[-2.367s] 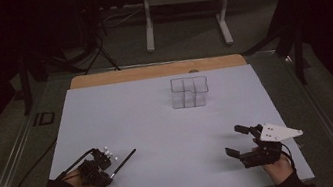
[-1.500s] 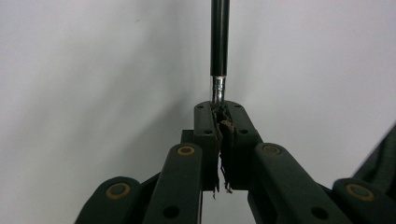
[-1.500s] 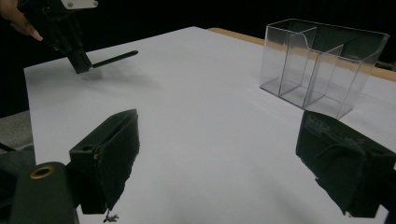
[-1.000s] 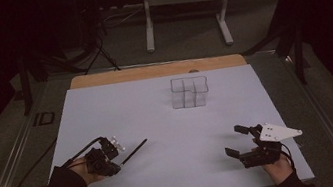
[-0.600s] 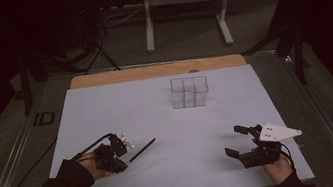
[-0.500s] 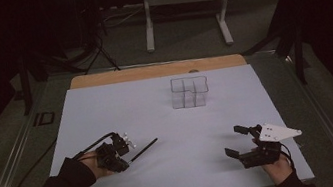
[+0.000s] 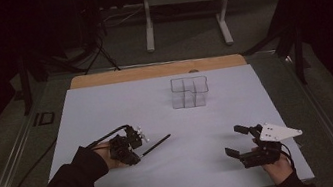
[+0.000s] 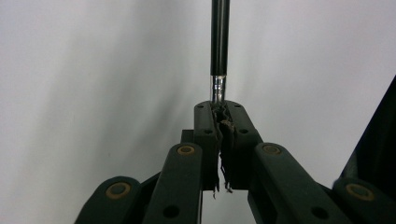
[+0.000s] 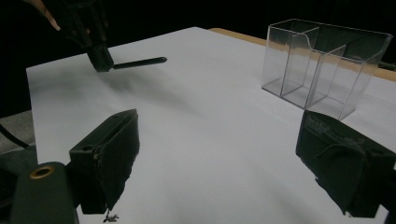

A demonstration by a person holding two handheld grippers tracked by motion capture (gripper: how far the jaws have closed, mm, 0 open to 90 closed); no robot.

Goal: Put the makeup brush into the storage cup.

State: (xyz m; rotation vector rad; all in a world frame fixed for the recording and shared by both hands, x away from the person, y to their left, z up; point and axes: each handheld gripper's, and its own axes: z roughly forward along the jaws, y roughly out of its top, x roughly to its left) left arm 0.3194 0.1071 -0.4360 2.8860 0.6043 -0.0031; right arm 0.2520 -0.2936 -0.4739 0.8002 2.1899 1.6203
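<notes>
Carried nearer the clear organiser than a second ago, black pen pinched in left tool, likely bound for a compartment; right tool spread, idle on worktop.

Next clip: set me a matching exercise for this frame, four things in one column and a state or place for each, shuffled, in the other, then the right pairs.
Things:
1. left gripper
2. right gripper
3. black pen
4. clear plastic organizer

States or places:
A. stands upright toward the far side of the white table, touched by nothing
B. fingers spread apart with nothing between them
C. fingers closed tight on a thin rod
D. held by one end, the other end sticking out over the table

Pairs: 1-C, 2-B, 3-D, 4-A
</notes>
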